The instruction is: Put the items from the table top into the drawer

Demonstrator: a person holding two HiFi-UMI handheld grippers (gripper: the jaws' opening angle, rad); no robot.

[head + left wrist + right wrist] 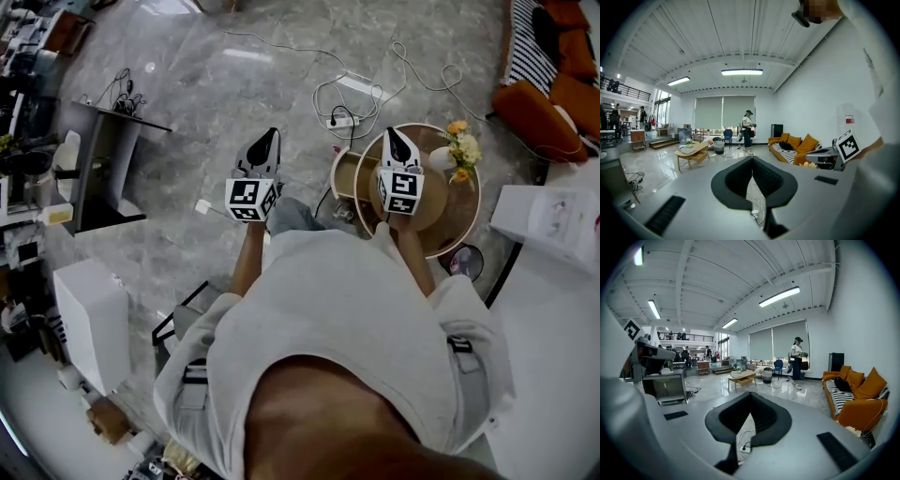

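From the head view, a round wooden side table (450, 220) stands just ahead of me. It carries a vase of yellow and white flowers (461, 150) and a small white item (440, 158). Its drawer (347, 175) is pulled out to the left, and I cannot see what is inside. My right gripper (392, 132) hangs shut over the table's left edge with nothing in it. My left gripper (272, 134) is also shut and empty, held over bare floor to the drawer's left. Both gripper views look level across the room, with the left gripper (751, 159) and right gripper (751, 394) having their jaws closed together.
A power strip with cables (345, 120) lies on the floor beyond the drawer. An orange sofa (539, 103) is at far right, a white table (553, 220) at right, a dark desk (103, 169) at left. A person (797, 364) stands far off near another wooden table (742, 376).
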